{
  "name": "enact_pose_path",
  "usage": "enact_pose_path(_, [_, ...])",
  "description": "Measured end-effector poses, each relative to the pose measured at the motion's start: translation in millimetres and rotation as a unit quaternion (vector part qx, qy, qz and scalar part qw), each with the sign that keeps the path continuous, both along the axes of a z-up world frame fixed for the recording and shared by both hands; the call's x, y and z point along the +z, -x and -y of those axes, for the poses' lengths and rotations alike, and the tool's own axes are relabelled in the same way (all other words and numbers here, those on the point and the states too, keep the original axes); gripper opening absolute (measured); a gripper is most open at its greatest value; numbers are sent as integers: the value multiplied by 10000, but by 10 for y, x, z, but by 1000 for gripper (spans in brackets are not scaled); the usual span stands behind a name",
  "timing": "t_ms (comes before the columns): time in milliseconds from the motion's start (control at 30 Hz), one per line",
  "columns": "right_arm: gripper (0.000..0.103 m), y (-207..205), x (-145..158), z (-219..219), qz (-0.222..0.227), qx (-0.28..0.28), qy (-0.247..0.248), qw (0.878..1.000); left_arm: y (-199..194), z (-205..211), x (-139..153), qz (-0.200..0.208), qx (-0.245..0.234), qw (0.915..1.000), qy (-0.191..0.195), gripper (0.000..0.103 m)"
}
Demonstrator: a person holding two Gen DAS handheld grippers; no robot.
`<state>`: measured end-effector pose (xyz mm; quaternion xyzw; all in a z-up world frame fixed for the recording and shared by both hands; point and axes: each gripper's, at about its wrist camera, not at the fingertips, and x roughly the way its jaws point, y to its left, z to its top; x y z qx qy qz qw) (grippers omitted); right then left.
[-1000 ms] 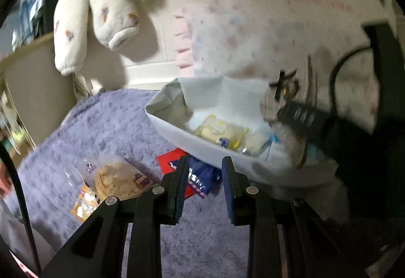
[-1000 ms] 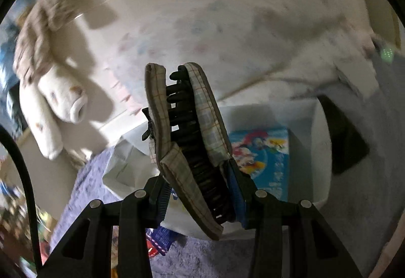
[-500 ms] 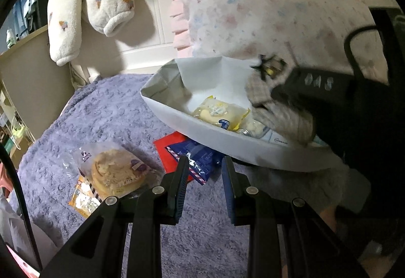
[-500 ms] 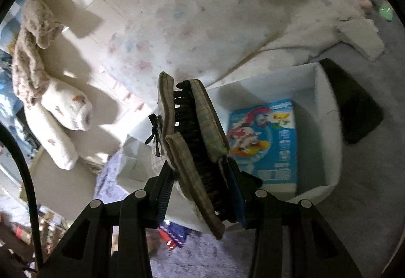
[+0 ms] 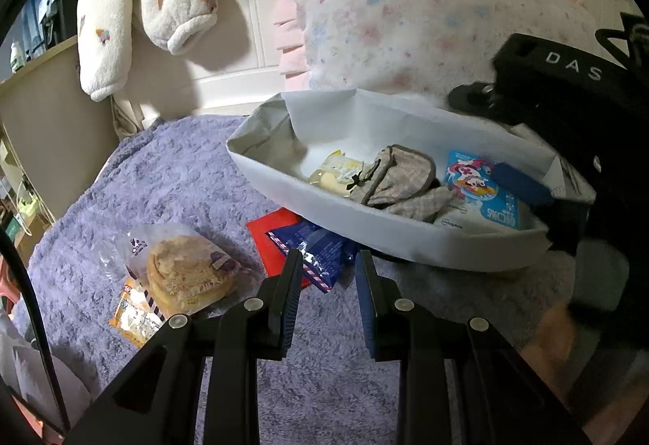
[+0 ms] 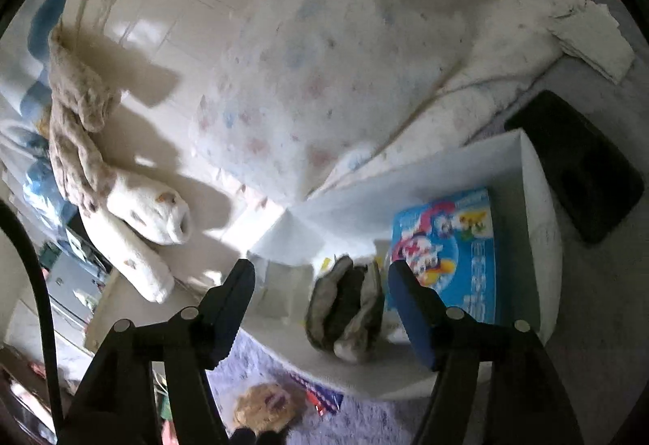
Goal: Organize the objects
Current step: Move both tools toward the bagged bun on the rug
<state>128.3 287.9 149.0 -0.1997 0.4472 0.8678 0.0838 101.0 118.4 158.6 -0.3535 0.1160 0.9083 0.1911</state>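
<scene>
The right hand-held gripper (image 6: 320, 278) hangs over the white bin (image 6: 539, 209), its jaws opening and touching nothing; the plaid pouch (image 6: 344, 307) lies loose in the bin below them, beside a blue cartoon box (image 6: 450, 250). The left hand-held gripper (image 5: 327, 262) is low over the purple blanket (image 5: 162, 177), jaws narrowly apart with nothing between them.

Only the left view shows the bin's near wall (image 5: 365, 226) from outside, a yellow packet (image 5: 332, 173) next to the pouch (image 5: 397, 177), a red and blue packet (image 5: 308, 246) half under the bin, and a bagged bun (image 5: 186, 274) on the blanket, clear in this view. It also shows the right tool's black body with white letters "DAS" (image 5: 572, 65). The cartoon box's (image 5: 482, 193) print is too small to read.

Only the right view shows a black pad (image 6: 576, 165) beyond the bin.

Both views show the floral pillow (image 5: 426, 27) behind the bin.
</scene>
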Motion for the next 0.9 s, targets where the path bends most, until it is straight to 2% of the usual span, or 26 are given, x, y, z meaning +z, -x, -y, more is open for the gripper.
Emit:
enact_pose_path(200, [68,122,20,297,280,793,-194,9963,39,129,-6,138,34,9997,-204,26])
enact_pose_path(333, [68,168,33,400,320,1046,-400,9932,8,330,-84,451,54,9971,-617,26])
enact_pose_path(467, [68,208,76,566,344,1388,-717,9871,-59,661,-169,470,518,9940,-844,26])
enact_pose_path(567, [68,251,102,746,357,1744,-1066,9782,-55,951,-190,561,925,9884,-1063,26])
enact_pose_path(700, [68,344,61,981,478,2285,-1417,9620,64,1323,-235,864,1448,9740,-1515,26])
enact_pose_path(800, [68,422,-8,1113,627,2577,-1615,9506,153,1469,-285,1047,1752,9668,-1539,26])
enact_pose_path(900, [68,509,-101,1252,822,2870,-1817,9369,243,1545,-336,1185,1883,9634,-1494,26])
